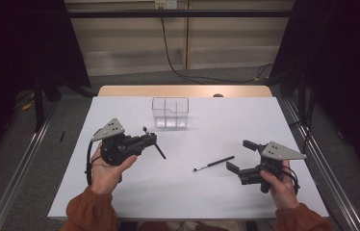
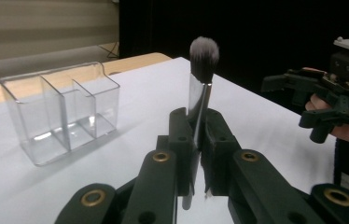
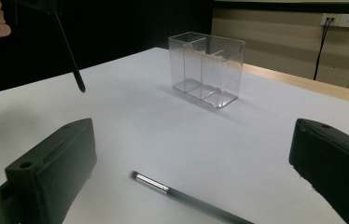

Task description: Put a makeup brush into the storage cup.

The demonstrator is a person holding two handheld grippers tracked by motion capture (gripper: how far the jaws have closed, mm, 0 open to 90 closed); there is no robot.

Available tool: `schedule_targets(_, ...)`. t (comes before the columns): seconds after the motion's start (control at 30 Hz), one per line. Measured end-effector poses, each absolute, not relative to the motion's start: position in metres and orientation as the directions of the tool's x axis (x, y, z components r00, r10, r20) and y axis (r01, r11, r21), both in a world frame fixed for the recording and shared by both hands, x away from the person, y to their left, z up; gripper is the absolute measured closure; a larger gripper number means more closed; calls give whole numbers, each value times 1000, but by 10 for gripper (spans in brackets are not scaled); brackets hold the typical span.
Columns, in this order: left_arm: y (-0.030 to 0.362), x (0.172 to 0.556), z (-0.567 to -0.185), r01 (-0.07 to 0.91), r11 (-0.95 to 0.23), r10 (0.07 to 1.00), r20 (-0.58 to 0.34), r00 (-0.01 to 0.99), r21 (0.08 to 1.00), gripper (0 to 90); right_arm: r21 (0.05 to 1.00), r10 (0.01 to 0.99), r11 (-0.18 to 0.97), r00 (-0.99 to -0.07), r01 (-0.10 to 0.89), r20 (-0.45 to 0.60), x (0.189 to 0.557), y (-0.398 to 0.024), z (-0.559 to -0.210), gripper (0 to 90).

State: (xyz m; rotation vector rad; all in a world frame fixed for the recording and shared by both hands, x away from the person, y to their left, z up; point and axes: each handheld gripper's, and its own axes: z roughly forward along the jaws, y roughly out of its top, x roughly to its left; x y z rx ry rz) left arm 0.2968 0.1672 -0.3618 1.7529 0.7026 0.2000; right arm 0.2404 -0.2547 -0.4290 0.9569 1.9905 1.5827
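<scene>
My left gripper (image 1: 153,140) is shut on a makeup brush (image 1: 155,144) and holds it above the white table, left of centre. In the left gripper view the jaws (image 2: 198,135) clamp the brush's silver ferrule (image 2: 198,100), with the fluffy grey bristles (image 2: 204,51) pointing up. Its dark handle (image 3: 70,56) hangs down at the top left of the right gripper view. My right gripper (image 1: 240,156) stands open at the right, its jaws wide apart (image 3: 191,140). A thin dark brush (image 1: 214,163) lies on the table just left of it, and shows again as the thin brush (image 3: 182,193) between and in front of those jaws, untouched.
A clear plastic organizer (image 1: 170,112) with several compartments stands empty at the table's back centre, also as the organizer (image 2: 60,112) and the organizer (image 3: 207,67). A wooden strip (image 1: 183,90) runs behind the white table (image 1: 178,192). Dark curtains hang on both sides.
</scene>
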Motion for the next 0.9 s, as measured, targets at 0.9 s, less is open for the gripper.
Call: schedule_targets(0.9,182,337,-341,379,-181,609,-199,768,908,838,967,815,73,-574,245,84,216,-283,-444,3)
